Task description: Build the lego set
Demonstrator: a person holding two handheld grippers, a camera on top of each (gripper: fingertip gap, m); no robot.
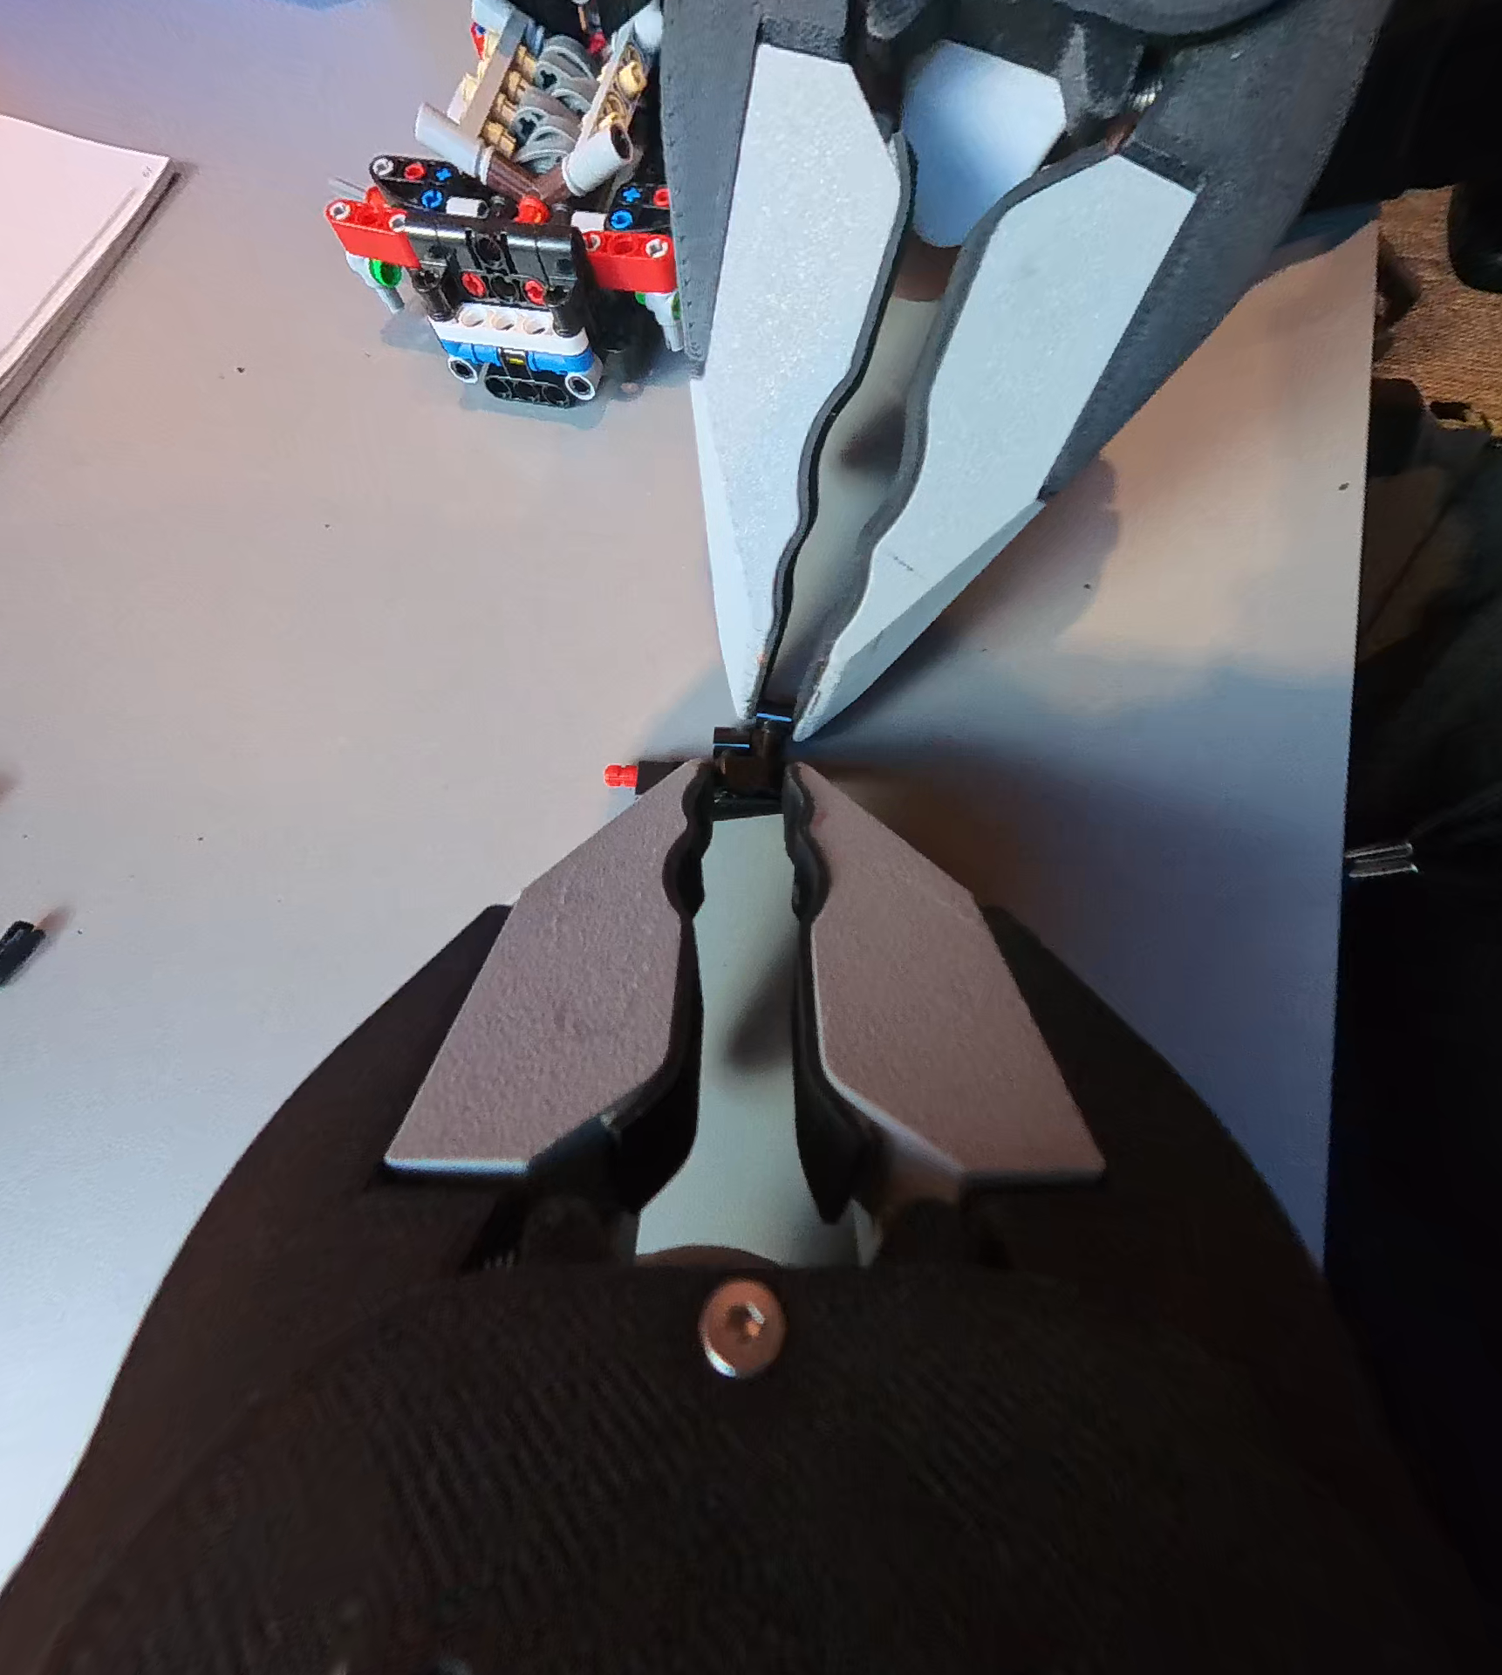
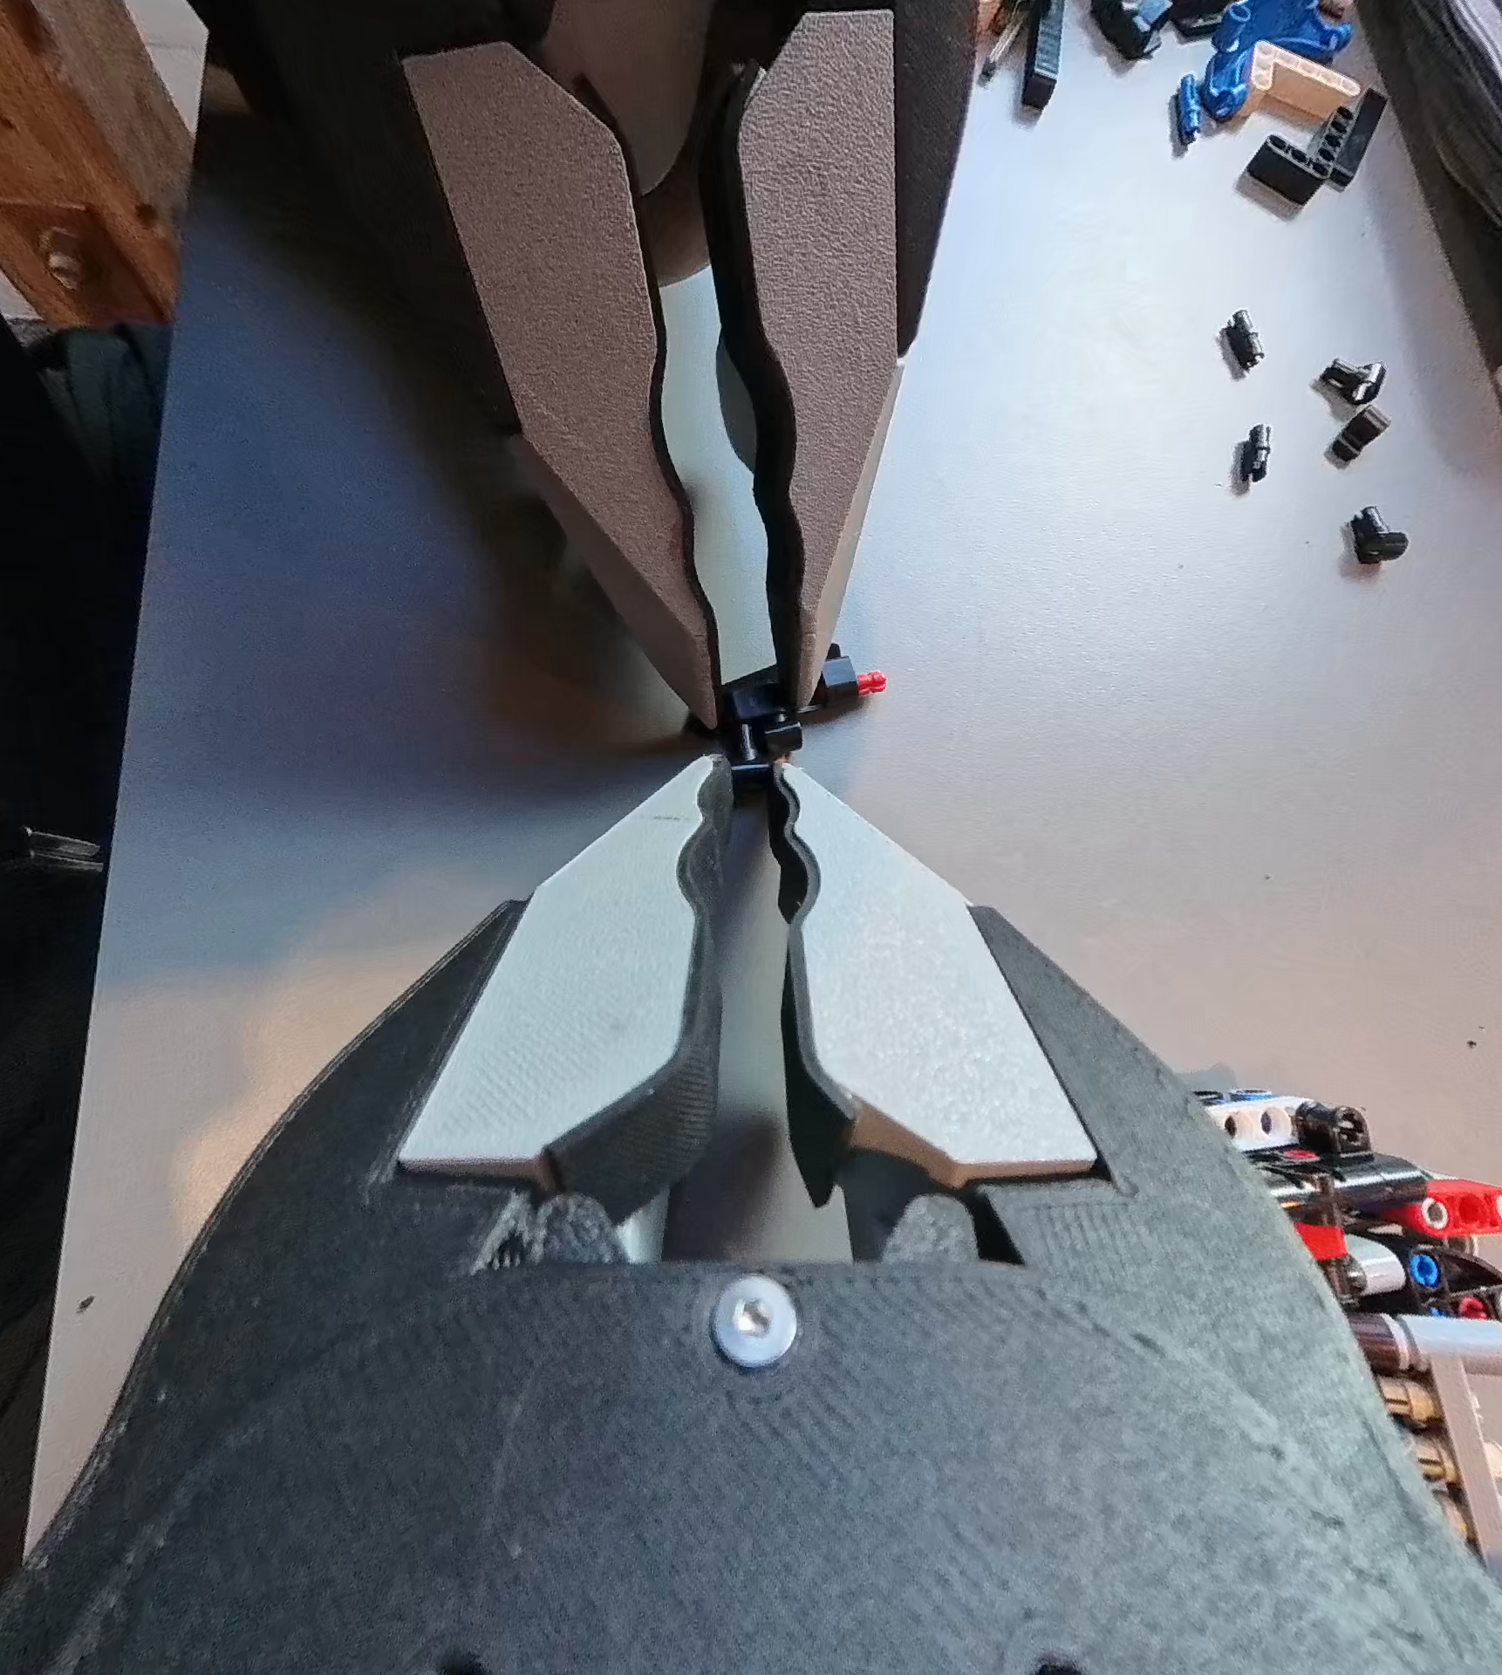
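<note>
We hold the small black connector (image 1: 743,766) between both tools above the desk (image 1: 276,589), near its edge. Our left tool (image 1: 743,789) is clamped on one end, our right tool (image 2: 752,779) on a black pin entering it, seemingly to press them together. The half-built model (image 1: 503,263) waits farther in, with spare pins (image 2: 1327,435) well apart.

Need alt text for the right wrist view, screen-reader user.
Two grippers meet tip to tip over a grey table, the right gripper and left gripper both pinching a small black Lego piece. Loose black pins lie at upper right.
</note>
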